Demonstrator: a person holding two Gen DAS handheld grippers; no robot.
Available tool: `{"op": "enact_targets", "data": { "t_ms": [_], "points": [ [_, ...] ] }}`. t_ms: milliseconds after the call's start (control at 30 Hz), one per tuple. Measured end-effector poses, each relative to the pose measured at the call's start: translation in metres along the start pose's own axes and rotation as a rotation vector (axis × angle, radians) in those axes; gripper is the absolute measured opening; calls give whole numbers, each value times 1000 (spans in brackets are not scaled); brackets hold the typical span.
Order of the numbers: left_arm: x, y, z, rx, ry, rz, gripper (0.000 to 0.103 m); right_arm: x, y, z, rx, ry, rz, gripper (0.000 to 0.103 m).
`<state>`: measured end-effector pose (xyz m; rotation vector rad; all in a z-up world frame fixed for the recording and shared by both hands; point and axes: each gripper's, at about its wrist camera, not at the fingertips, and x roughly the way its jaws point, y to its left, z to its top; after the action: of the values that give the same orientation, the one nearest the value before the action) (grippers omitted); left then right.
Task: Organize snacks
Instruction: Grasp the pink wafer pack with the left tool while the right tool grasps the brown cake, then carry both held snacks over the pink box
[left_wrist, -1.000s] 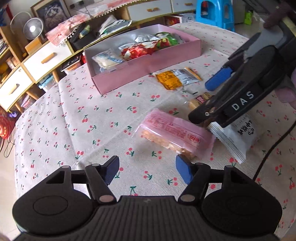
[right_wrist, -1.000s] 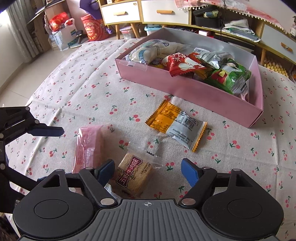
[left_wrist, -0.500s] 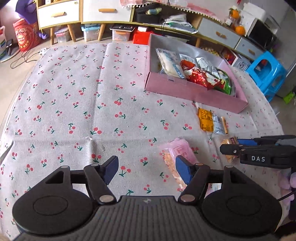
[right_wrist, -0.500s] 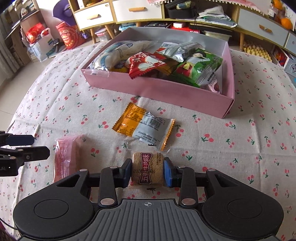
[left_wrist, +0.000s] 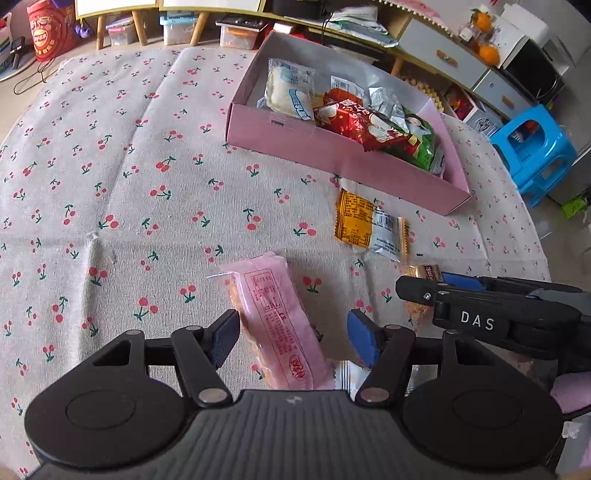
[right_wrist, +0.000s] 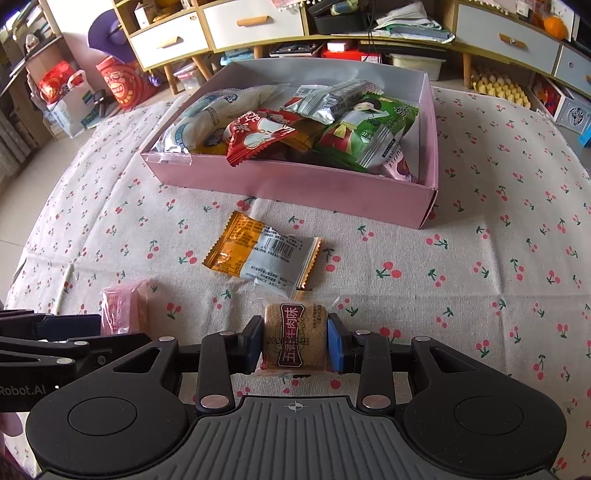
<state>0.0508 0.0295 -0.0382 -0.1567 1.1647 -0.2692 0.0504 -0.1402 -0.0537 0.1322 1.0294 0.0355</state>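
My right gripper (right_wrist: 295, 341) is shut on a brown square biscuit pack (right_wrist: 295, 339), low over the cloth; the gripper also shows in the left wrist view (left_wrist: 436, 288). My left gripper (left_wrist: 291, 338) is open, its fingers on either side of a pink wafer pack (left_wrist: 275, 317) that lies on the cloth; the same pack shows in the right wrist view (right_wrist: 122, 306). An orange-and-white packet (right_wrist: 262, 253) lies in front of the pink box (right_wrist: 295, 184), which holds several snack packs.
The round table has a cherry-print cloth (left_wrist: 129, 192). A white snack pack (left_wrist: 349, 376) lies partly hidden under my left gripper. Drawers and shelves (right_wrist: 236, 26) stand behind the table, and a blue stool (left_wrist: 532, 147) stands at the right.
My right gripper closed on the brown biscuit pack. My left gripper swung round and moved in until its open fingers straddle the pink wafer pack.
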Motion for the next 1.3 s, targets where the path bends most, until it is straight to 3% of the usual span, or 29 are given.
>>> {"op": "enact_targets", "data": {
  "t_ms": [133, 200, 400, 767, 1167, 1300],
  "points": [
    [4, 2, -1, -27, 8, 19, 52, -3, -7, 3, 23, -2, 11, 34],
    [3, 5, -1, -41, 1, 29, 40, -5, -11, 5, 40, -3, 20, 34],
    [-5, 14, 3, -75, -16, -2, 33, -15, -21, 14, 95, -22, 57, 34],
    [-31, 7, 31, -101, -151, -45, 31, -41, -42, 41, 230, -100, 136, 34],
    [-17, -16, 78, -170, -247, -108, 31, -38, -70, 83, 442, -200, 215, 34],
    [-8, -24, 103, -132, -281, -114, 31, -26, -74, 96, 482, -218, 261, 34]
  ]
}}
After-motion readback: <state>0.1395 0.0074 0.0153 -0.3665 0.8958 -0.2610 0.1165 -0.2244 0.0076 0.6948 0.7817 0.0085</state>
